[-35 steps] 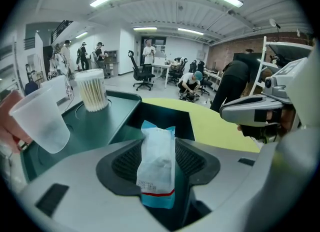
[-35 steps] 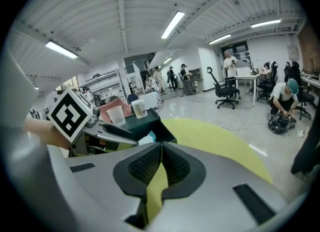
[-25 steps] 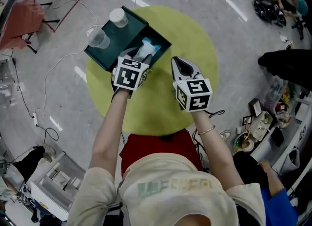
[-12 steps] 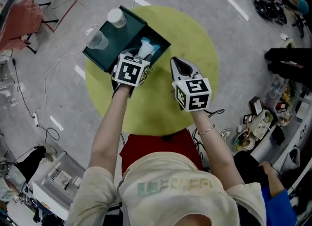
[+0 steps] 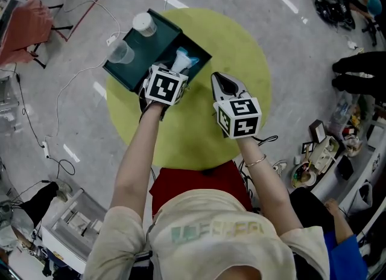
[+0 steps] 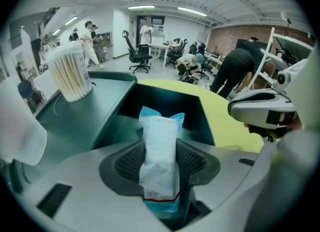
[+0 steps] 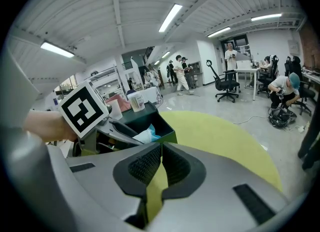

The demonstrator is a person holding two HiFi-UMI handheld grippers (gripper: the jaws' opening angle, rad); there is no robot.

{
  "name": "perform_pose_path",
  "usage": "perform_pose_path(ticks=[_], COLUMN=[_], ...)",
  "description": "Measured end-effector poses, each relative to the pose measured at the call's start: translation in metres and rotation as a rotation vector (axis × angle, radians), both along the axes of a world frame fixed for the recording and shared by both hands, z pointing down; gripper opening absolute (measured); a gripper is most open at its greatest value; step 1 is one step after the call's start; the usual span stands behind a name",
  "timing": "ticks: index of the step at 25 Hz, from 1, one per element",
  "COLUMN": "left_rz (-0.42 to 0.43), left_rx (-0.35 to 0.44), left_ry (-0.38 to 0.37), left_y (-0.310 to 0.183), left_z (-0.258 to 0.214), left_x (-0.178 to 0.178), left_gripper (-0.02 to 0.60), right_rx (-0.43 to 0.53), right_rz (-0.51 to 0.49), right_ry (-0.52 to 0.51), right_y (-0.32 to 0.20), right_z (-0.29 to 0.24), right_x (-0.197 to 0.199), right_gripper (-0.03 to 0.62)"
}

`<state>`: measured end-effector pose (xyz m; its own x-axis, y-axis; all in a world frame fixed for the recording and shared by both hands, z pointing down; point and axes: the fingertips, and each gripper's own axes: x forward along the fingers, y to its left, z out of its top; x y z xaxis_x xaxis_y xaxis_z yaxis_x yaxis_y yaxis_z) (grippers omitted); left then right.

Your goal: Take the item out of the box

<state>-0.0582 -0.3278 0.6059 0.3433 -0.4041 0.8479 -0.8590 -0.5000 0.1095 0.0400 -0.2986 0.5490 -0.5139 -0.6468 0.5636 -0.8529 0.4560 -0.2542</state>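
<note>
A dark green box (image 5: 148, 42) lies open on the round yellow-green table (image 5: 235, 49). My left gripper (image 5: 175, 70) is shut on a white and blue packet (image 6: 161, 156), held upright over the box's open compartment (image 6: 165, 108). The packet (image 5: 181, 60) shows just above the left marker cube. My right gripper (image 5: 225, 82) hovers beside it over the table with its jaws closed on nothing, and in the right gripper view the packet (image 7: 142, 135) peeks from the box (image 7: 150, 123).
A jar of cotton swabs (image 6: 70, 71) and a clear plastic cup (image 5: 122, 50) stand on the box's flat lid. Cables (image 5: 72, 79) trail over the grey floor. Office chairs (image 6: 139, 56) and people (image 6: 240, 68) occupy the room behind. A red stool (image 5: 193, 182) sits at the table's near edge.
The left gripper has lifted slightly and shifted right with the packet in it, raising it higher above the box. The right gripper has stayed put.
</note>
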Motion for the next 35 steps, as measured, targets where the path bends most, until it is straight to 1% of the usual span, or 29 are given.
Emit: perform_pose_path(ticks=[5,8,16,23,28,35], left_rz=[0.017,0.019,0.014,-0.005,-0.028,-0.053], left_rx=[0.036,0.072,0.111,0.179,0.21,0.286], left_ry=[-0.024,-0.02,0.01,0.054,0.077,0.119], left_y=[0.0,-0.001,-0.005,-0.007,-0.004,0.0], left_z=[0.004,-0.001,-0.018,-0.041,-0.061,-0.093], left_x=[0.002,0.003,0.005,0.004,0.003,0.001], left_gripper=[0.198,0.192,0.189,0.19,0.19,0.189], right_rx=[-0.001,0.002,0.014,0.022,0.041,0.066], right_rz=[0.004,0.01,0.02,0.024,0.026,0.036], right_ry=[-0.002,0.003,0.003,0.0,-0.001,0.001], right_y=[0.0,0.001,0.0,0.004,0.009,0.017], right_z=[-0.003,-0.006,-0.013,-0.017,-0.026,-0.039], right_x=[0.0,0.001,0.004,0.002,0.003,0.005], right_gripper=[0.037,0.037,0.037,0.037,0.037,0.037])
